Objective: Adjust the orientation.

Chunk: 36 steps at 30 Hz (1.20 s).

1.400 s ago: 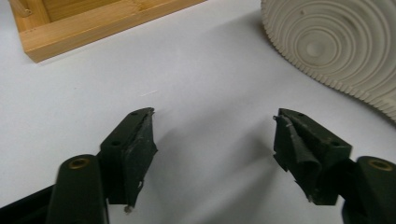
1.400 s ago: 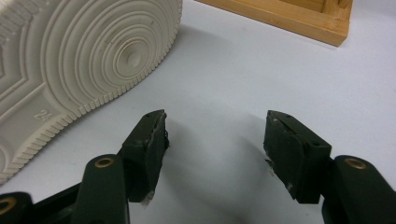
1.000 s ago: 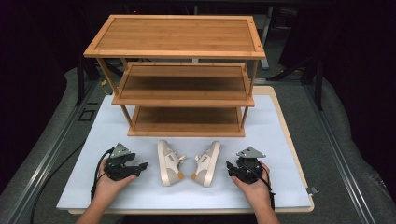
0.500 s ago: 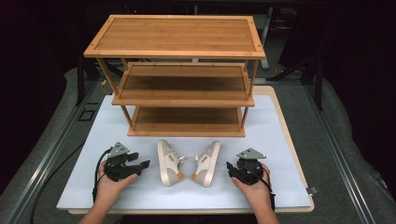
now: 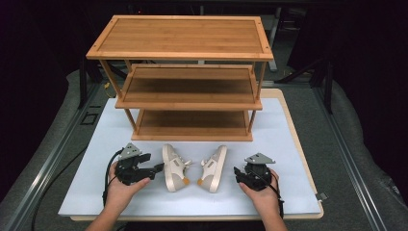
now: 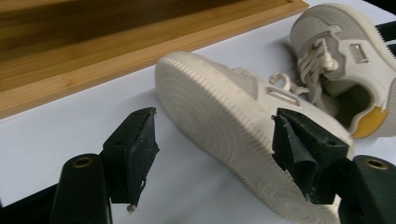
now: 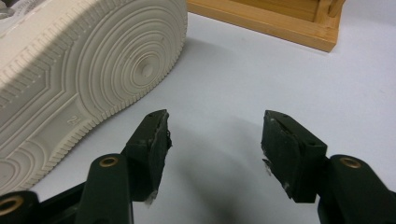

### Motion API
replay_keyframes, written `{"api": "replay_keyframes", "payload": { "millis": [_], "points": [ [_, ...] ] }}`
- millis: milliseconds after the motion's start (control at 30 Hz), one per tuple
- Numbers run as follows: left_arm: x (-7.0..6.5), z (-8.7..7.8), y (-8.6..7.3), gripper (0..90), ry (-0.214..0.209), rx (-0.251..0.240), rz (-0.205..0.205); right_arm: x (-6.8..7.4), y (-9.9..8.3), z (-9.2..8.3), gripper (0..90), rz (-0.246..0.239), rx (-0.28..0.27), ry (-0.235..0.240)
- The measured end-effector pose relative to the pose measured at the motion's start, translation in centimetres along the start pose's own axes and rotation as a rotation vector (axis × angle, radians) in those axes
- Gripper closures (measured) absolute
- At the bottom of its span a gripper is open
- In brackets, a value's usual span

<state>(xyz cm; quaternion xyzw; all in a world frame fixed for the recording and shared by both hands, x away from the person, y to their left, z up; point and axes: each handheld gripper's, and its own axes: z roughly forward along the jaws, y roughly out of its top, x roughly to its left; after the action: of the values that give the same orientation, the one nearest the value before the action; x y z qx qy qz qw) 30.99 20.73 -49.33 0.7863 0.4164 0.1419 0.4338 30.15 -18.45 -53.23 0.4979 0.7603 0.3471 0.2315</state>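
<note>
Compared with a second ago, the left gripper (image 5: 155, 172) sits a little nearer the left shoe (image 5: 172, 167), while the right gripper (image 5: 237, 174) stays where it was. Its jaws have just been opening and now stand wide apart, pointing toward 3 o'clock in the high view. In the left gripper view the pale ribbed sole of the left shoe (image 6: 233, 135) lies ahead between and beyond the two black pads, one pad overlapping the sole's edge in the picture; no pad presses on it.

Both shoes lie on their sides on the white mat (image 5: 96, 192), soles outward and laces facing each other, at about 6 o'clock from the wooden shelf (image 5: 180, 38). The right shoe (image 5: 214, 168) lies just beside the left one.

At the right gripper (image 7: 214, 140) the jaws are apart over bare mat, with the right shoe's sole (image 7: 88, 65) at 10 o'clock from them, close but untouched.
</note>
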Motion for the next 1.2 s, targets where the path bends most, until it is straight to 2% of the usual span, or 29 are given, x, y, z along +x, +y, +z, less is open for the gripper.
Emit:
{"api": "replay_keyframes", "payload": {
  "millis": [133,367,667,900,1200],
  "points": [
    [-0.5,0.4,0.3,28.4,-0.005,0.003,0.015,-0.2,-0.1,-0.2,40.9,0.017,-0.005,-0.007],
    [-0.7,1.3,0.2,25.8,-0.009,0.021,0.017,-0.4,-0.3,-0.3,40.8,0.027,-0.002,-0.005],
    [-0.5,1.4,0.0,25.3,-0.019,0.017,0.009,-0.5,-0.4,-0.4,40.7,0.029,-0.003,-0.016],
    [-0.4,1.1,-0.4,30.9,-0.039,-0.002,0.017,-0.6,-0.4,-0.5,40.4,0.040,-0.007,-0.017],
    [-0.2,0.3,-0.9,35.6,-0.027,-0.008,0.013,-0.9,-0.4,-0.7,40.4,0.054,-0.012,-0.016]
  ]
}}
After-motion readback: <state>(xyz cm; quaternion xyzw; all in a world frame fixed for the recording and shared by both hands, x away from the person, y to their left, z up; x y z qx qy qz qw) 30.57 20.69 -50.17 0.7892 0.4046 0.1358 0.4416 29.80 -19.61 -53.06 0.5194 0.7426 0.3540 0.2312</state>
